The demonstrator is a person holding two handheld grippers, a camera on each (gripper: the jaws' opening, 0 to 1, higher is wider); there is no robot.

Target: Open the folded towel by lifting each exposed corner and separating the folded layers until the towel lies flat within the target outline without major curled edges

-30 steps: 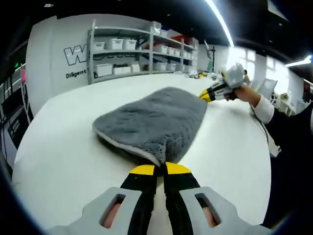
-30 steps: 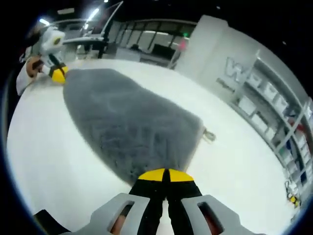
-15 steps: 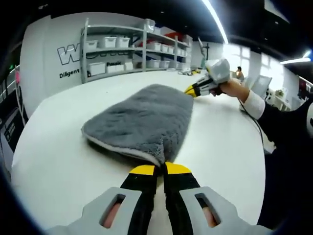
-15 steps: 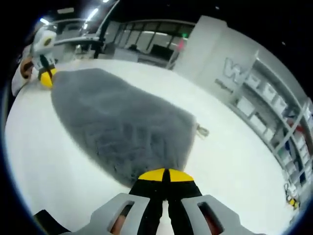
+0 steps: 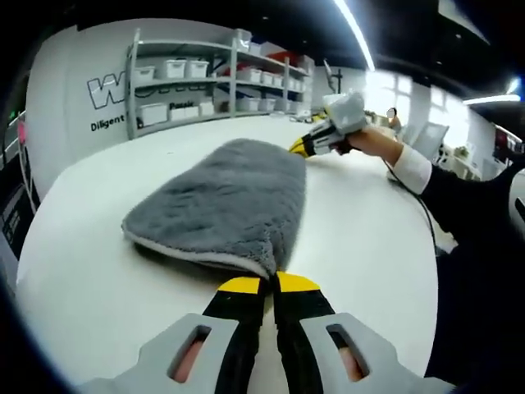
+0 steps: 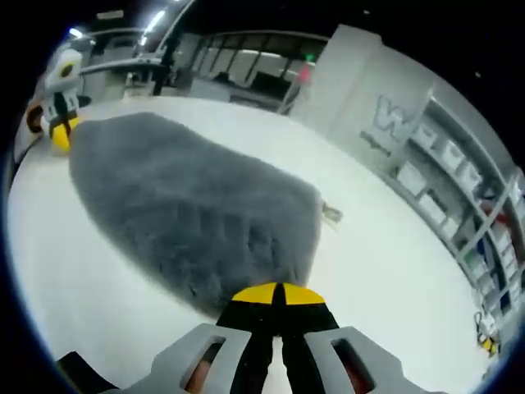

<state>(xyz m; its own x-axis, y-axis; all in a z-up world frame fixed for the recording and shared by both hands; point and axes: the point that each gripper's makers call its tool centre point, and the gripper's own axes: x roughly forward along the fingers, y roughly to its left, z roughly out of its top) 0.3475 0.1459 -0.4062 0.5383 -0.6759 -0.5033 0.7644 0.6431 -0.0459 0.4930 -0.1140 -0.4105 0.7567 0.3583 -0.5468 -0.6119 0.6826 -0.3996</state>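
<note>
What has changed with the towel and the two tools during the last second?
The grey towel now lies stretched longer between the two tools: the right tool sits farther from the left tool than a second ago, pulling its corner away. Nothing was taken hold of or let go. Both tools stay shut on opposite corners, and the towel rests on the white table as before.

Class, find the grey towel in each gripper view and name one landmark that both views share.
Left gripper view: grey towel spreads across the centre, from the left gripper to the right gripper.
Right gripper view: towel centre-left, above the right gripper.
Shared landmark: wall shelving.
</note>
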